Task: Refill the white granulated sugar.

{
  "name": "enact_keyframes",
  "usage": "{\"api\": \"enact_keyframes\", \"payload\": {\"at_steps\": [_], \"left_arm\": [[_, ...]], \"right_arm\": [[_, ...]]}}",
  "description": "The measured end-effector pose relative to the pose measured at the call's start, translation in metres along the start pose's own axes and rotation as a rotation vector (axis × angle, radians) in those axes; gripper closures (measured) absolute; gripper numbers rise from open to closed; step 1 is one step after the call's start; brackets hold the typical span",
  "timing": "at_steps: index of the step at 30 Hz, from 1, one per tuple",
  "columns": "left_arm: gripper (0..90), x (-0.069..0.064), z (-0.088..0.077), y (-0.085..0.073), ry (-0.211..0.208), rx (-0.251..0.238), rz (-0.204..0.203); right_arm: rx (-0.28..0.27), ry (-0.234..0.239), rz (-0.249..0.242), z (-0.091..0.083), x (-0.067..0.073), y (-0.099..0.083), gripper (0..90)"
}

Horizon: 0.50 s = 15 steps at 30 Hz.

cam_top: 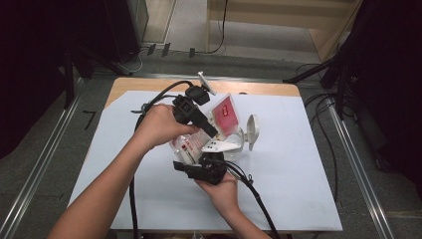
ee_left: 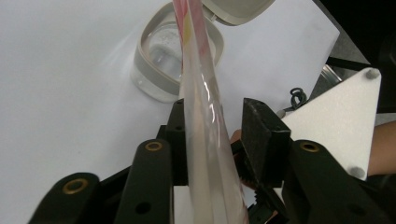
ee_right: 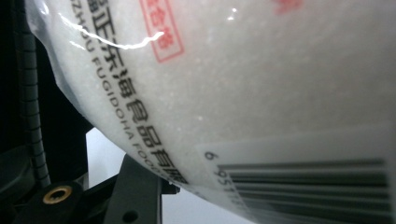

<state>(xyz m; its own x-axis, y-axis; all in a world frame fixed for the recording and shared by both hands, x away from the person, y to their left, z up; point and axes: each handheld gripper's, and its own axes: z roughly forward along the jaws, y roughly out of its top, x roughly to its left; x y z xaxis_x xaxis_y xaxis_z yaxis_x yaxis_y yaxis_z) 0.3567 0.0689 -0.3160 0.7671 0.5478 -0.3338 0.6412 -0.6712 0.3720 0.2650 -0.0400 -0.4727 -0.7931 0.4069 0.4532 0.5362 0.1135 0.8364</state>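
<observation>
Bag (ee_left: 205,140) — between hand-held gripper (ee_left: 219,135) jaws

Clear plastic bag of white granules (ee_right: 261,84), printed with black characters, a red stamp box and a black barcode on a white label; red and pink panel at its upper end (cam_top: 226,113); clear container with a pale grey rim (ee_left: 161,60) and pale grey hinged lid (cam_top: 252,128); white sheet over a light wooden table (cam_top: 293,184); black left gripper (ee_left: 215,140) with brass-coloured rivets; black right gripper (cam_top: 204,167); black cables.
</observation>
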Motion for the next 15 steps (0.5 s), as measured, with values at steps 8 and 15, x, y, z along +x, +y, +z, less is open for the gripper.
{"api": "enact_keyframes", "payload": {"at_steps": [8, 15], "left_arm": [[82.2, -0.0014, -0.0032, -0.0028, 0.027, 0.034, -0.021], [80.6, -0.0034, -0.0018, 0.0051, 0.024, 0.038, -0.055]], "right_arm": [[0.06, -0.005, -0.078, 0.0022, 0.0058, 0.001, 56.9], [0.039, 0.041, -0.049, 0.0029, 0.0085, 0.0067, 55.8]]}}
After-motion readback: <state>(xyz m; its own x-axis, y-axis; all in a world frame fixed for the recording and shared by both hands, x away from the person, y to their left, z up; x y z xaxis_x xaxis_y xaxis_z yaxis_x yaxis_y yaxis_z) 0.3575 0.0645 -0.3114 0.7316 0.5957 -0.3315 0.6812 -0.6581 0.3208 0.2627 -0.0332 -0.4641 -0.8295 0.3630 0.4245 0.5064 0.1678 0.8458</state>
